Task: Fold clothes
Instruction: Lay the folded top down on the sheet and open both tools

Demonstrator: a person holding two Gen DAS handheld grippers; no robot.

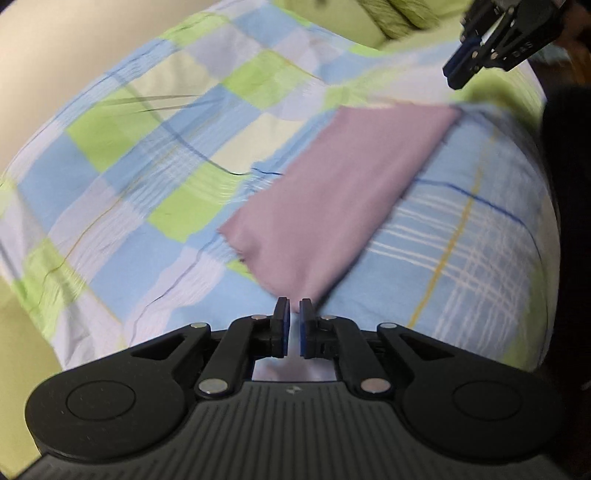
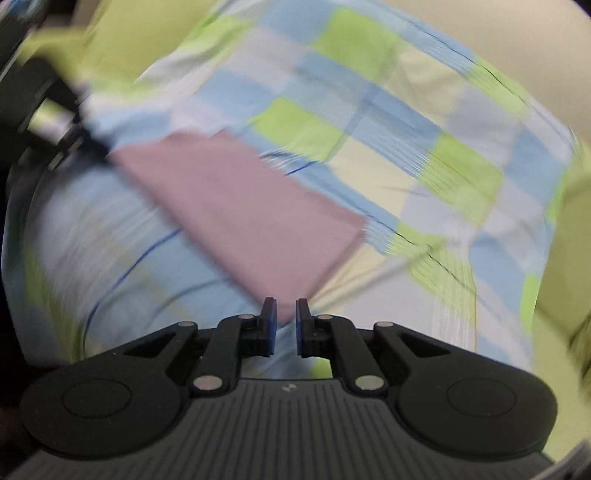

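Note:
A pink cloth (image 1: 332, 199) lies folded in a long flat rectangle on the checked bedsheet (image 1: 155, 155). It also shows in the right wrist view (image 2: 243, 206). My left gripper (image 1: 294, 306) hovers just off the cloth's near corner, its jaws almost closed with a thin gap and nothing between them. My right gripper (image 2: 286, 308) sits at the cloth's opposite end, jaws slightly apart and empty. The right gripper also shows at the top right of the left wrist view (image 1: 461, 70), just above the cloth's far corner. Both views are blurred by motion.
The bedsheet (image 2: 406, 147) in blue, green and white squares covers the bed. A plain green cover (image 1: 332, 22) and a folded olive item (image 1: 402, 16) lie at the far edge. A cream wall (image 1: 55, 55) is beyond. A dark shape (image 1: 569, 221) borders the bed's right side.

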